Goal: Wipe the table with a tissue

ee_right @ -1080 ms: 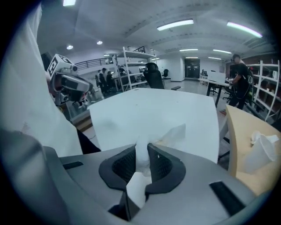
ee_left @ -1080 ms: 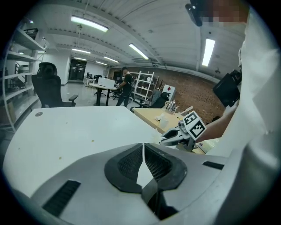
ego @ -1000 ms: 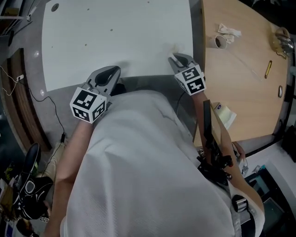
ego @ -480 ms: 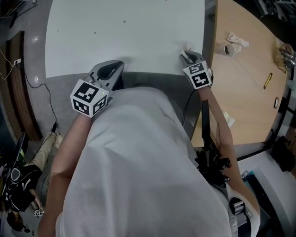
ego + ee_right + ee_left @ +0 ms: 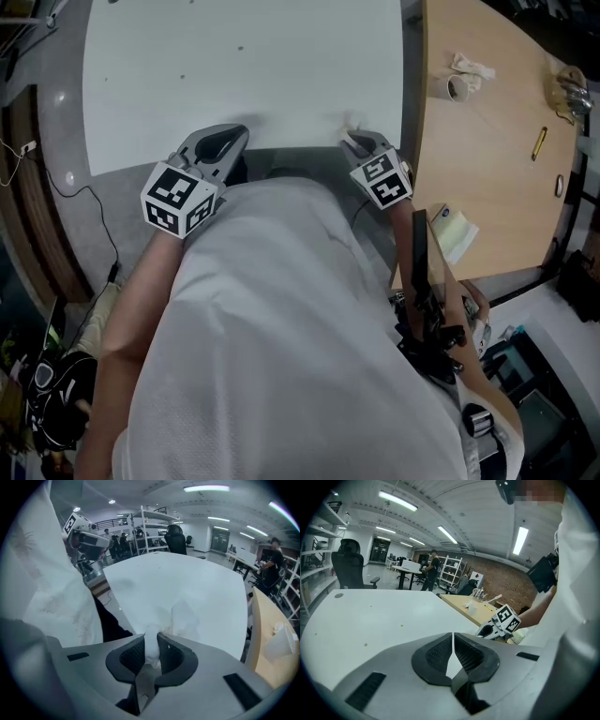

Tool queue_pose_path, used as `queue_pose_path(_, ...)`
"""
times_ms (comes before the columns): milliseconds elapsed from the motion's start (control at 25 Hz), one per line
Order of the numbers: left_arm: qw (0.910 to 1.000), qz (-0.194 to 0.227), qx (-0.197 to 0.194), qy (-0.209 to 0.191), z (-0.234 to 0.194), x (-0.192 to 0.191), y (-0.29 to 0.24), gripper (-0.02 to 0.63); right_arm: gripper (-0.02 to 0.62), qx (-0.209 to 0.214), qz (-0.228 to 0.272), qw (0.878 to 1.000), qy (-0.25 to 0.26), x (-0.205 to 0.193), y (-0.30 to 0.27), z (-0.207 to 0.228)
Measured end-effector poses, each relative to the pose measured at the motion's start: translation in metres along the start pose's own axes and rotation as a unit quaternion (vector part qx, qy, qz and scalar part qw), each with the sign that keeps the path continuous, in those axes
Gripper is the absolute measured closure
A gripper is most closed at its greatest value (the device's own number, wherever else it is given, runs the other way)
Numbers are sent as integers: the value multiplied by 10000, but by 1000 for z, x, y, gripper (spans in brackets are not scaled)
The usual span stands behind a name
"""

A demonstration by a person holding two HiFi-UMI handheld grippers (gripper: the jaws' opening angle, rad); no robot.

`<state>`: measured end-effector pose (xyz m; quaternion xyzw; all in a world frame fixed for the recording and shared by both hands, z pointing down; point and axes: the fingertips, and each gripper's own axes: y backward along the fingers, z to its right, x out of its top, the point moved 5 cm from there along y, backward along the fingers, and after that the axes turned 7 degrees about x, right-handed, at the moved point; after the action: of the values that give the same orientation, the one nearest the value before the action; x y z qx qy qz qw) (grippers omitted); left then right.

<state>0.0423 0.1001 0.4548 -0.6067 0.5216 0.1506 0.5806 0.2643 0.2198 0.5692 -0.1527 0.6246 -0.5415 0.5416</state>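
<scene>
the right gripper (image 5: 351,141) pinches the tissue (image 5: 183,617), which trails ahead of it on the white surface (image 5: 234,75) near its right edge; the left gripper (image 5: 230,139), closed and empty, sits well to the left.

Setting: open-plan office or lab hall. Left gripper view: ceiling strip lights (image 5: 398,501) at top, black office chair (image 5: 349,566) at left, metal shelving (image 5: 452,573) and brick wall (image 5: 511,581) near centre. Head view: white table (image 5: 234,75) at top, wooden table (image 5: 497,159) at right.
</scene>
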Motion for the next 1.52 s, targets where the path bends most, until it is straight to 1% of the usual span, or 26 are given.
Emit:
queue_pose_path(40,10000,-9,-44,-20,0,1,-1,586,541,158,20,9999,0,1,1,-8)
queue_pose_path(80,10000,-15,-85,-40,1,2,-2,586,541,263,148,9995,-38,3,4,-13)
queue_pose_path(120,9999,-21,-120,-57,1,3,-3,586,541,263,366,9989,-129,7,11,-14)
queue_pose_path(160,9999,-27,-150,-70,0,4,-3,586,541,130,605,9978,-257,10,20,-10)
queue_pose_path(240,9998,-51,-196,-88,-3,5,-5,586,541,-444,957,9930,-539,11,40,12)
queue_pose_path(320,9996,-96,-240,-111,-4,3,-5,586,541,-1013,1069,9859,-796,7,55,41)
queue_pose_path(400,9994,-143,-288,-146,-4,3,-5,586,541,-1258,986,9833,-869,3,57,65)
queue_pose_path(520,9991,-176,-322,-197,-4,4,-3,586,541,-1242,664,9884,-561,10,40,85)
queue_pose_path(600,9992,-182,-301,-209,-6,4,-1,586,541,-1259,332,9907,-383,12,23,90)
queue_pose_path(680,9994,-177,-252,-187,-8,4,3,586,541,-1410,-1,9896,-293,12,12,87)
queue_pose_path(760,9996,-170,-203,-132,-12,2,6,586,541,-1543,-204,9877,-172,14,8,79)
queue_pose_path(880,9996,-201,-188,-65,-18,-3,7,586,541,-1420,-302,9894,6,15,4,58)
queue_pose_path(1120,9993,-191,-316,-55,-22,0,2,586,541,-1107,-248,9935,3,10,-5,-3)
queue_pose_path(1240,9991,-176,-384,-82,-27,3,-1,586,541,-660,-150,9975,-227,9,-9,-29)
queue_pose_path(1320,9989,-166,-431,-104,-30,6,-2,586,541,-388,213,9983,-376,18,-4,-41)
queue_pose_path(1400,9987,-154,-480,-119,-33,9,-3,586,541,-356,737,9956,-460,32,7,-43)
queue_pose_path(1480,9984,-140,-525,-129,-36,10,-5,586,541,-412,1328,9871,-787,48,21,-34)
queue_pose_path(1520,9984,-129,-542,-132,-38,11,-6,586,541,-388,1640,9800,-1055,56,27,-27)
